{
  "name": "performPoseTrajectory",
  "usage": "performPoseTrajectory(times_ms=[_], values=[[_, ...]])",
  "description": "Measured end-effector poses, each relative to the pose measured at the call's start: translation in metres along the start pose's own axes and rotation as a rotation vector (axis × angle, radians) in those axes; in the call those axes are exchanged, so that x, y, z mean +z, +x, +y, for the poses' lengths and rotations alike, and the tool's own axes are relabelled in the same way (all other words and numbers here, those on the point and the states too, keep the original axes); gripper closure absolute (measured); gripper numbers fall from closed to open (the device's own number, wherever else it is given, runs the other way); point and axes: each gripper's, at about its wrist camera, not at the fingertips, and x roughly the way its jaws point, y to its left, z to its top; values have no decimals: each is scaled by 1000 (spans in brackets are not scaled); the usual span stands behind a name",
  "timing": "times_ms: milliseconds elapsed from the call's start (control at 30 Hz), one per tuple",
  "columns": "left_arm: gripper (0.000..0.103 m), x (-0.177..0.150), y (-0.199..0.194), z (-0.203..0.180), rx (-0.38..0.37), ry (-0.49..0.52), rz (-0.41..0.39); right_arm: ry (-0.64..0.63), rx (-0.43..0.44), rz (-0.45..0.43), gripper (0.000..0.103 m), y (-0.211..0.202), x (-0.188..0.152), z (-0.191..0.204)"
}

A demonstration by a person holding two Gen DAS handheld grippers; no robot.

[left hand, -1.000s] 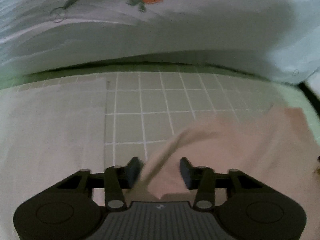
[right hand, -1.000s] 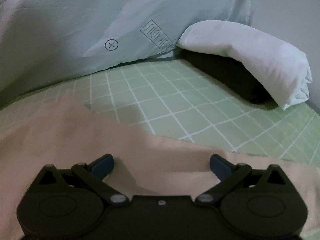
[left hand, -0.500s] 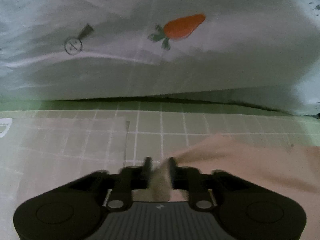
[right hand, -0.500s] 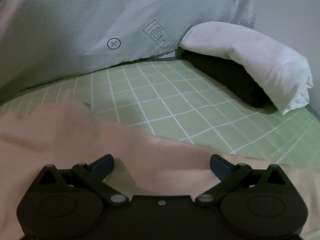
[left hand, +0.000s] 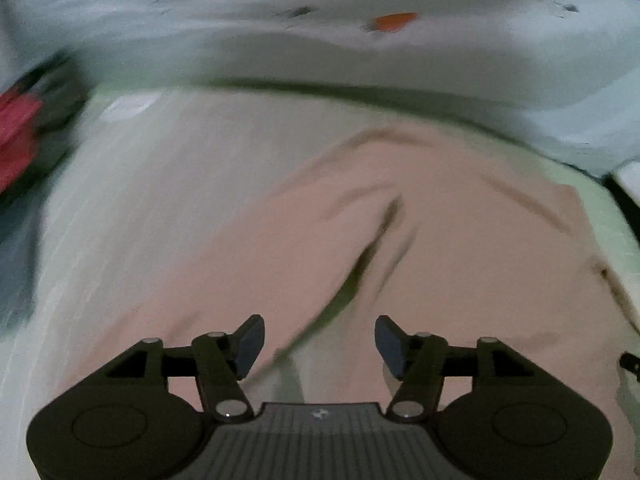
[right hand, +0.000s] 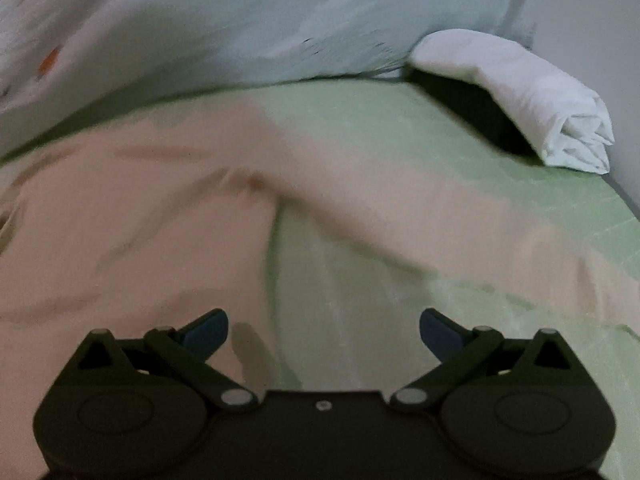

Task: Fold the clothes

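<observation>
A pale pink garment [left hand: 420, 216] lies spread on the green checked bed sheet [right hand: 360, 128], with a dark crease running down its middle. My left gripper [left hand: 319, 346] hovers over it near the lower edge; its jaws are opening and nothing is pinched between them. In the right wrist view the same pink garment [right hand: 132, 232] covers the left and middle, with a wedge of bare sheet showing between two flaps. My right gripper [right hand: 323, 332] stands open above that wedge, holding nothing. Both views are motion-blurred.
A white folded cloth [left hand: 132, 208] lies left of the pink garment. A pale printed duvet [left hand: 320, 40] with an orange carrot print banks the far side. A rolled white cloth [right hand: 532, 96] on something dark sits at the far right. A red object [left hand: 18, 128] shows at far left.
My left gripper let go of the pink fabric it was pinching, opened and pulled back across the bed. The right gripper, open throughout, also drew back; more of the pink garment now shows.
</observation>
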Motion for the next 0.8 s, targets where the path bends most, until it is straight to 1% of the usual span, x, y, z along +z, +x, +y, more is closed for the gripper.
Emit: performPoseTrajectory(times_ms=[67,133,200,333,367,400,433,467,533,600,667,733,800], values=[[41,-18,-11,20,61,-54,10,-27,16,11,0,-10,-14,6],[41,-31,-20,37,105,-114,10,-43,27,19,0,-17,-21,9],[41,-41,-31,60,143,-195,-2,-53,31,27,0,-21,-27,13],[39,-48,-44,107,195,-371,-35,-48,28,41,0,-29,-37,20],[38,-48,-45,117,214,-399,-32,-44,27,43,0,-31,-40,21],[32,-48,-45,127,234,-426,-27,-39,26,45,0,-33,-42,22],[29,-49,-45,133,259,-434,-20,-35,23,46,0,-33,-43,23],[29,-50,-45,139,284,-438,-13,-31,20,48,0,-34,-44,24],[29,-51,-42,149,288,-445,4,-23,13,51,0,-35,-46,28],[29,-51,-35,158,265,-473,33,-16,5,54,0,-37,-48,31],[28,-54,-29,163,247,-479,53,-9,-2,57,0,-39,-49,34],[22,-58,-27,158,237,-468,76,-7,-6,60,0,-40,-50,38],[19,-59,-24,156,234,-451,83,-11,-10,61,0,-41,-51,41]])
